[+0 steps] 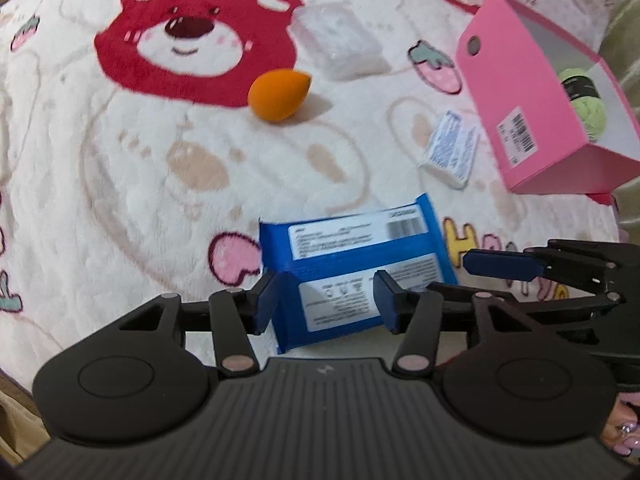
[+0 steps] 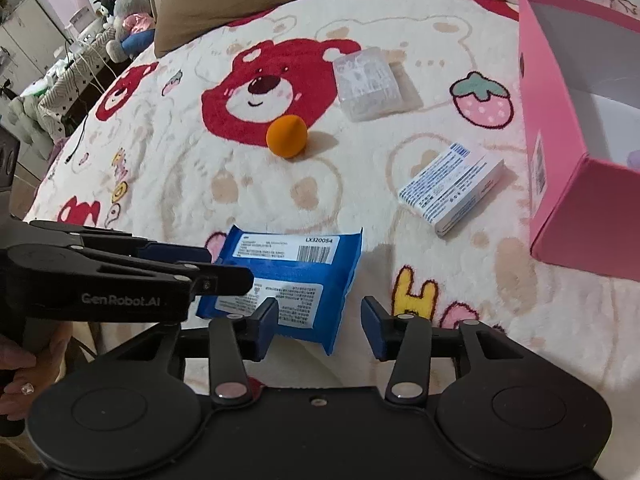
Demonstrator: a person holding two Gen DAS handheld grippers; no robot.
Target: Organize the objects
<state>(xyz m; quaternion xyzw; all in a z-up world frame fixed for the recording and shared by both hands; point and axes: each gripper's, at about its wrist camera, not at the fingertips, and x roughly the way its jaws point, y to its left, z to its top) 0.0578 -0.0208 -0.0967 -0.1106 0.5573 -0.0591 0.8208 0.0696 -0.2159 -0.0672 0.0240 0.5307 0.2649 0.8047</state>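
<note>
Left wrist view puts my left gripper (image 1: pixel 326 300) low in the frame, jaws part-open astride the near edge of the blue wipes pack (image 1: pixel 352 268) with no pad pressing it, so I'd settle lower and centre the pack before closing, since slick crinkly film on a plush blanket (image 1: pixel 120 184) could slide. Right wrist view shows my right gripper (image 2: pixel 320 328) equally part-open and empty at lower centre, over the flat pack's right corner; the matte pink box (image 2: pixel 560 184) sits open at the right edge, a rigid cardboard target.
</note>
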